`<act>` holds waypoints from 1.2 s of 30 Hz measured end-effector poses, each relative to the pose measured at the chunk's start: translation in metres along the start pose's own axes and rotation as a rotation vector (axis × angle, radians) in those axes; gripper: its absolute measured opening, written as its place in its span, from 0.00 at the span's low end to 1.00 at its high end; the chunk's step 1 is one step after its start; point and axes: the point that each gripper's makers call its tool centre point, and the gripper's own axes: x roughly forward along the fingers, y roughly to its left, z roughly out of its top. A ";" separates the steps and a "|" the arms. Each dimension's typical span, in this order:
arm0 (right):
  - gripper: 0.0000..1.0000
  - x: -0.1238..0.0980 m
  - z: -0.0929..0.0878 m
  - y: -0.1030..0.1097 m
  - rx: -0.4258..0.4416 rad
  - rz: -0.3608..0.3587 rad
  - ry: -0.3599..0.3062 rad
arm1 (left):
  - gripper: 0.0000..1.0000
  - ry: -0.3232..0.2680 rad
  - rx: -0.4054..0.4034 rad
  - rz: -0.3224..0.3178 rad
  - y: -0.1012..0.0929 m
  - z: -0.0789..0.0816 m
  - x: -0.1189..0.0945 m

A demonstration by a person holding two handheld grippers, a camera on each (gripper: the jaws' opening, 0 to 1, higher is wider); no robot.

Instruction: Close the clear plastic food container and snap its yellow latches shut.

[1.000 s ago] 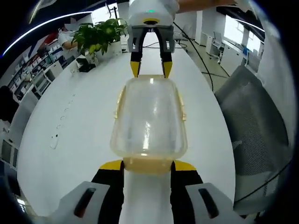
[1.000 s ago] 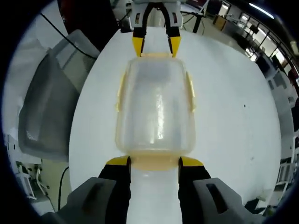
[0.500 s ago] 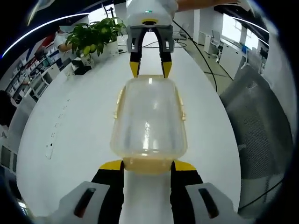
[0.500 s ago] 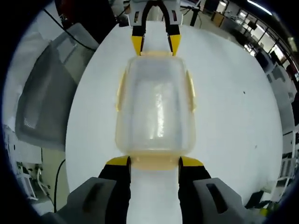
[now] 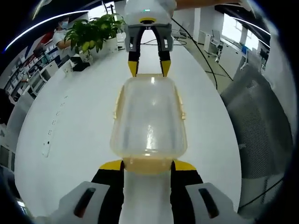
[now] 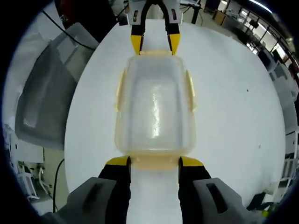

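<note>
The clear plastic container (image 5: 149, 116) with its lid on lies lengthwise between my two grippers, over the white table (image 5: 70, 121). Yellow latches run along its long sides (image 5: 118, 100) and both ends. My left gripper (image 5: 148, 164) holds the near end latch (image 5: 148, 163), a jaw pressed to each side of it. In the left gripper view, the right gripper (image 5: 148, 70) grips the far end. In the right gripper view, my right gripper (image 6: 154, 161) clamps the near latch (image 6: 154, 161) the same way, with the container (image 6: 154, 102) ahead and the left gripper (image 6: 155, 46) at its far end.
A grey mesh chair (image 5: 261, 121) stands at the table's edge and shows again (image 6: 42, 93) in the right gripper view. A potted plant (image 5: 91, 32) and a dark box sit at the far end of the table (image 6: 233, 107). Desks and a person are beyond.
The container stays fixed between both grippers while the table, plant and chair behind it shift slightly. The jaws have not changed.
</note>
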 end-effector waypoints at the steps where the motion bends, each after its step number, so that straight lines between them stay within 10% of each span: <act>1: 0.36 -0.001 0.000 0.001 0.002 0.003 0.000 | 0.32 -0.003 -0.004 -0.002 0.000 0.001 -0.001; 36: 0.37 -0.002 -0.007 0.005 -0.001 0.015 0.024 | 0.33 -0.003 0.006 -0.015 -0.005 0.004 0.004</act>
